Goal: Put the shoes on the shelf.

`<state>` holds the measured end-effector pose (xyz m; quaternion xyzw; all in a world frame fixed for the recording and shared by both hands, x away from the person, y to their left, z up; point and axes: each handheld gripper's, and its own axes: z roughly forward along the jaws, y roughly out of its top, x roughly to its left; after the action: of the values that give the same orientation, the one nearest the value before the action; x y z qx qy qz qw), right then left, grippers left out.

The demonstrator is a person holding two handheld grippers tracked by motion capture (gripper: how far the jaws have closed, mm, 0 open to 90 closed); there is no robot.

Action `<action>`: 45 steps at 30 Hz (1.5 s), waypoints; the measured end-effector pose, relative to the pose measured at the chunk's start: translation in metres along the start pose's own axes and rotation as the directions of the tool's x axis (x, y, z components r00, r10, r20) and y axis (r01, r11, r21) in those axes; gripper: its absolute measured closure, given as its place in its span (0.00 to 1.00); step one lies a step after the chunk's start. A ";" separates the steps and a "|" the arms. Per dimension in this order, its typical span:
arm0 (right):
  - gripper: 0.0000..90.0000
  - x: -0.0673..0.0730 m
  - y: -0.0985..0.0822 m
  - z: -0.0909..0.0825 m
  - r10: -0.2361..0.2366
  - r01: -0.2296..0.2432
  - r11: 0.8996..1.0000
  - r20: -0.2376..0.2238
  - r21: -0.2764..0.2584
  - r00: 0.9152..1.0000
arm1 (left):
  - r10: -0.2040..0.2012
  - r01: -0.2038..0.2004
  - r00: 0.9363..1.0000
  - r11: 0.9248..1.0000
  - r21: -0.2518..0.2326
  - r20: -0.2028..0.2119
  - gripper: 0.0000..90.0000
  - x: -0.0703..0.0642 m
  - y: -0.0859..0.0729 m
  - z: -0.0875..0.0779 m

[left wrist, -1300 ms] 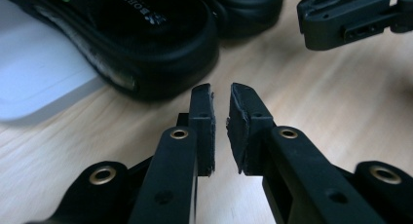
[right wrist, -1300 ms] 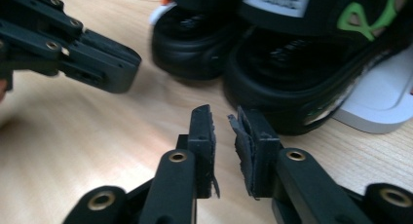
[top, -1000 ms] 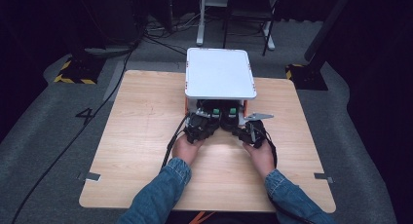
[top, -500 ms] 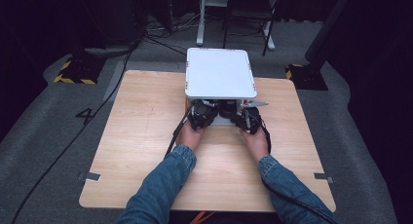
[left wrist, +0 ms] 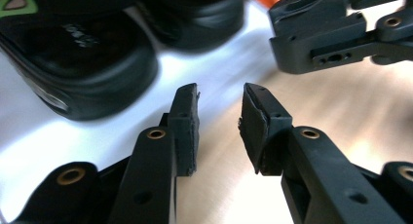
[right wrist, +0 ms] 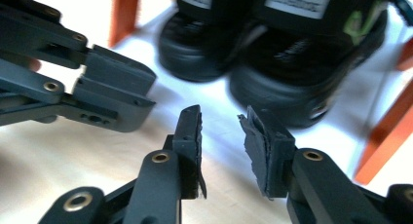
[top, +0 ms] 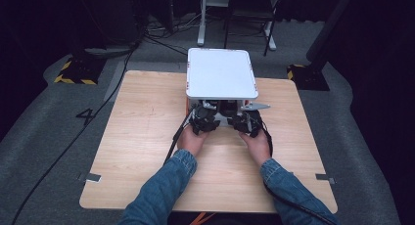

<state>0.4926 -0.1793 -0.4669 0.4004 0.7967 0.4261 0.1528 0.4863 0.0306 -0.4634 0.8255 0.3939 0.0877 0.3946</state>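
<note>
Left gripper (left wrist: 220, 129): jaws released, grasping nothing; black shoes (left wrist: 80, 63) ahead on a white shelf (left wrist: 29, 131). Right gripper (right wrist: 221, 151): likewise parted, shoes beyond.

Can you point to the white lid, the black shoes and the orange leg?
white lid (top: 221, 73), high view, middle of its top.
black shoes (right wrist: 287, 58), right gripper view, toe of one shoe.
orange leg (right wrist: 384, 136), right gripper view, along its length.

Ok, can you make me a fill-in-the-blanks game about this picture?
1. The white tray rests on a ____ table.
2. Under it, a pair of ____ shoes is stored.
3. The left gripper has its jaws ____.
4. The person's sleeves are ____.

Missing words: wooden; black; open; blue
</note>
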 end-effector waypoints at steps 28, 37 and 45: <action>0.34 -0.022 -0.027 -0.147 -0.136 0.126 0.982 -0.067 -0.139 0.988 | 0.037 -0.032 0.996 0.997 -0.069 0.078 0.41 0.001 -0.070 -0.157; 0.33 -0.039 -0.060 -0.134 -0.162 0.162 0.987 -0.016 -0.004 0.987 | 0.062 -0.061 0.995 0.998 0.011 -0.074 0.44 0.030 -0.116 -0.158; 0.32 -0.061 -0.086 -0.111 -0.075 0.073 0.994 0.016 0.084 0.997 | 0.019 -0.002 0.991 0.992 0.129 -0.136 0.39 0.042 -0.131 -0.141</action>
<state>0.4223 -0.3150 -0.4762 0.3808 0.8266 0.3825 0.1595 0.3747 0.1923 -0.4700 0.8434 0.4205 0.1206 0.3121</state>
